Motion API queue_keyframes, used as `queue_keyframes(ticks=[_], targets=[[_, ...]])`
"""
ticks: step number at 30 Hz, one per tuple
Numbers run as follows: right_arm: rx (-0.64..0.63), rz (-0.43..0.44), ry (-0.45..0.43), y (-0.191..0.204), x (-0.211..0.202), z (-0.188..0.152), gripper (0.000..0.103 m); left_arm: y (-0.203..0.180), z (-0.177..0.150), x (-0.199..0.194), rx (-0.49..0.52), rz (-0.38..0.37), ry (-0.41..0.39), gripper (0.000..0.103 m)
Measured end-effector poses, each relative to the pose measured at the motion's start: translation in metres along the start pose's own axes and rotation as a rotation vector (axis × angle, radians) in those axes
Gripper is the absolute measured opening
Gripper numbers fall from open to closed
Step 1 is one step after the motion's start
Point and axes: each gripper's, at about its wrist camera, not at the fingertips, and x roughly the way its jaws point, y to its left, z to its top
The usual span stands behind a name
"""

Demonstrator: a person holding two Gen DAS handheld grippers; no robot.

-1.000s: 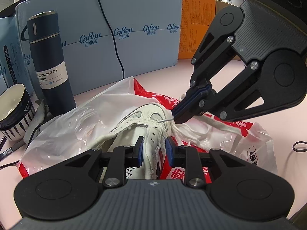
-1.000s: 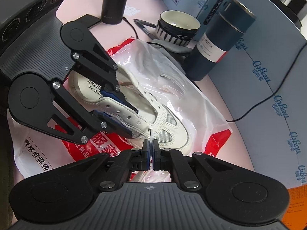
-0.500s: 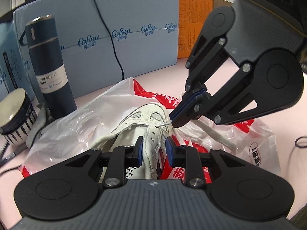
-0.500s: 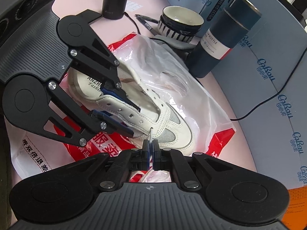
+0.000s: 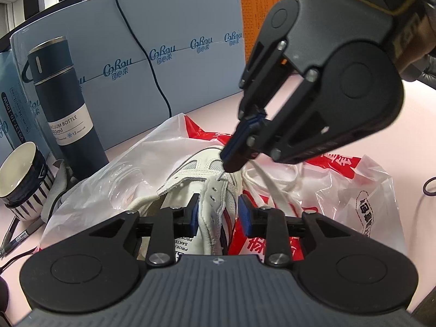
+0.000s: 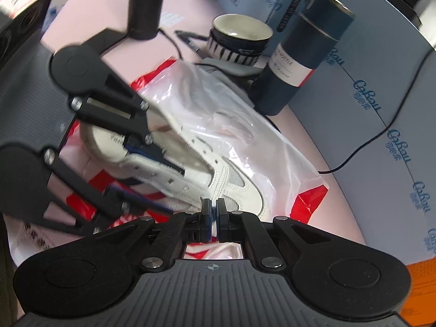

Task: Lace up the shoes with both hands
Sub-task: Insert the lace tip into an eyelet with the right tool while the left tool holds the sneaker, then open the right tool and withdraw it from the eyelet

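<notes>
over the shoe, left tool opening astride its eyelet flap, right tool angled down, clamped on lace tip

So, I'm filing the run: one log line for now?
left claw: opening, astride shoe flap | right claw: shut on lace tip, at eyelet

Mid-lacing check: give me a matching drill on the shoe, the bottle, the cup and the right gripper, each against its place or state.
Column A
1. white shoe
2. vacuum bottle
3. striped cup
4. right gripper

Column B
a. upright in front of the blue cartons
b. lying on the crumpled plastic bag
c. jaws shut on the lace tip at an eyelet
d. mouth up, next to the bottle

Pairs: 1-b, 2-a, 3-d, 4-c
</notes>
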Motion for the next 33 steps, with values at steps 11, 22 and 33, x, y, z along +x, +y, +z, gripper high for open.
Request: queue_keyframes(ticks=[11, 22, 33], targets=[[0.246, -0.024, -0.148, -0.014, -0.013, -0.011, 0.025, -0.003, -0.002, 0.001, 0.014, -0.003, 0.013, 0.038], [0.524, -0.059, -0.220, -0.010, -0.040, -0.048, 0.030, 0.008, 0.001, -0.003, -0.100, -0.080, 0.001, 0.047], [0.597, -0.064, -0.211, 0.008, -0.020, -0.048, 0.024, 0.021, 0.002, -0.011, -0.196, -0.104, -0.013, 0.047]])
